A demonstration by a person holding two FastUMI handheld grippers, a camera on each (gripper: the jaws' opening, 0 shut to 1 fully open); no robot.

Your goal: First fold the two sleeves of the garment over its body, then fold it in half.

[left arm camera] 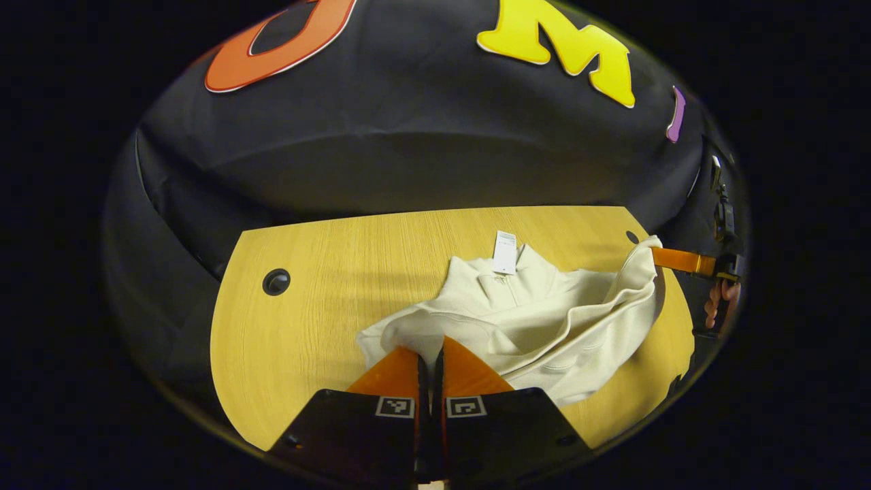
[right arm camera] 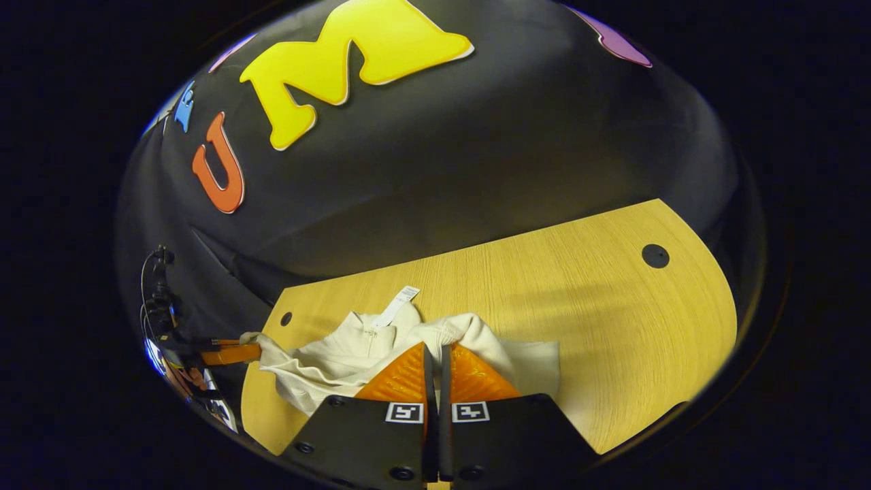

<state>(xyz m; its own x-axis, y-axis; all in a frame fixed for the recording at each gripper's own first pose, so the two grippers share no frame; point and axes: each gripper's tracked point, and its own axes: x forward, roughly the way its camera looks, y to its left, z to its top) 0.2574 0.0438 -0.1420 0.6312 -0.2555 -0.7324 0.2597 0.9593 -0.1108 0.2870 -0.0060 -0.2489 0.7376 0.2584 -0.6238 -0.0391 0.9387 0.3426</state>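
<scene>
Left gripper [left arm camera: 430, 354] sits nearest the lens, fingers pressed together w/ a fold of the cream garment [left arm camera: 537, 320] pinched between them. Right gripper [right arm camera: 435, 354] likewise closed tight on cloth at the garment's other sleeve. Garment lies bunched on the wooden worktop [left arm camera: 306, 327], collar and white tag [left arm camera: 505, 252] toward the booth wall, both sleeve ends lifted.

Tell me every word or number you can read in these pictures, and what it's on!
Paper tag on the sweater's collar: print too small to read.
Square stickers on the left gripper: black-and-white patterns, no words.
Square stickers on the right gripper: patterns too, no words.
Table: no writing.
</scene>
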